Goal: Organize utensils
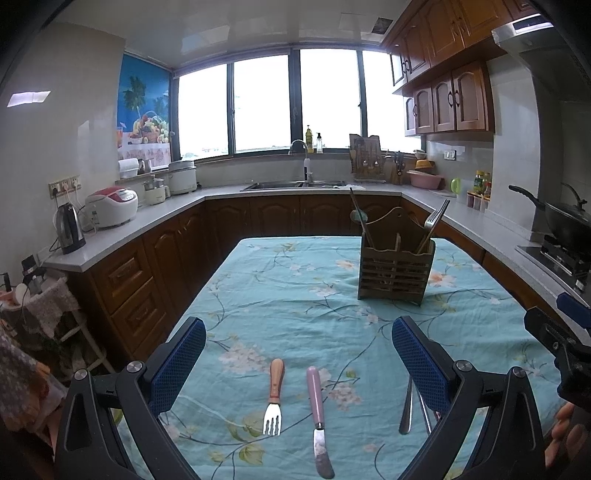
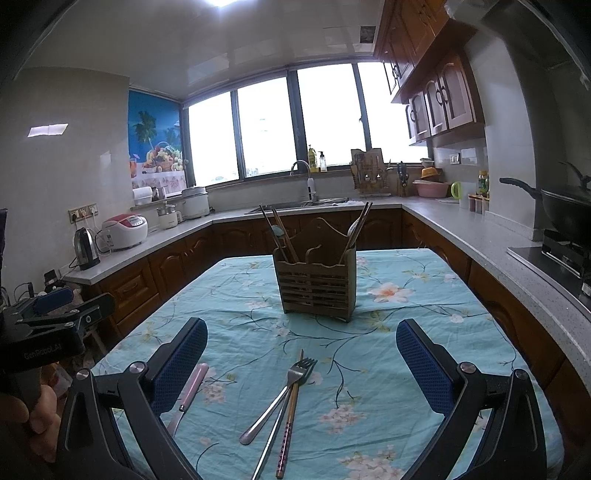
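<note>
Left wrist: fork and knife lie between spread fingers.

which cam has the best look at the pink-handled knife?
Left wrist view: the pink-handled knife lies whole between the open fingers, handle and blade visible. In the right wrist view, the knife is partly hidden behind the left finger pad.

Daylight floods through the overexposed window, blown white. A ceiling lamp glares in the right view. Fisheye bends edges; corners go black. Focus stays sharp.
</note>
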The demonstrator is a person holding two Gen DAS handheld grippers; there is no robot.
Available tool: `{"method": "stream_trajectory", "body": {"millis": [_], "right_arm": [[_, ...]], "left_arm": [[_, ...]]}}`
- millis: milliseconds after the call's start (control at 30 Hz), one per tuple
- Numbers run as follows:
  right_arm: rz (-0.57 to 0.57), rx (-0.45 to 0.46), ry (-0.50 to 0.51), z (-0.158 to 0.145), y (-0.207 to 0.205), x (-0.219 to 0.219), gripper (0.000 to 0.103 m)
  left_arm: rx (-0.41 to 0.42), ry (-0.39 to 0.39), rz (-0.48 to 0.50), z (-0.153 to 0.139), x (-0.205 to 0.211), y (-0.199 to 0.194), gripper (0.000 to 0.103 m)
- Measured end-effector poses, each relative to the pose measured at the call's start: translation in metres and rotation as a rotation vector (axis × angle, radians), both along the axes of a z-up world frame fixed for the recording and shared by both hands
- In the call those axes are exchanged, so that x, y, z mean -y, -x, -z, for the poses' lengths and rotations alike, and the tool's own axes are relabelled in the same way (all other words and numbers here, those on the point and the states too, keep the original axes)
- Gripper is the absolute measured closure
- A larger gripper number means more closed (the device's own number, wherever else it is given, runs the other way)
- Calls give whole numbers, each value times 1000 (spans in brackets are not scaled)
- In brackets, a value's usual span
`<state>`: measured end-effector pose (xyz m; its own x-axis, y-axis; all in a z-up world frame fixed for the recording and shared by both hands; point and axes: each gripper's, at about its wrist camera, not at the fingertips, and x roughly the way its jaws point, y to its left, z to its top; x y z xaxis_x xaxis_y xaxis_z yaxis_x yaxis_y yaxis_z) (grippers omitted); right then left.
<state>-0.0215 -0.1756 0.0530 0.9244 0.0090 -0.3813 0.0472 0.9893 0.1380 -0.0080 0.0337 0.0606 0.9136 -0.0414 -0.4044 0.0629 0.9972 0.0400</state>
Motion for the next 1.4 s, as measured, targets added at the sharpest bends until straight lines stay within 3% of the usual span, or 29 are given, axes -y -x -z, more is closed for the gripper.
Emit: {"method": "stream_trajectory", "body": {"millis": [1400], "right_arm": [[-2, 3, -4, -2, 0, -2, 0]], "left_arm": [[26, -5, 0, 2, 7, 3, 1]]}}
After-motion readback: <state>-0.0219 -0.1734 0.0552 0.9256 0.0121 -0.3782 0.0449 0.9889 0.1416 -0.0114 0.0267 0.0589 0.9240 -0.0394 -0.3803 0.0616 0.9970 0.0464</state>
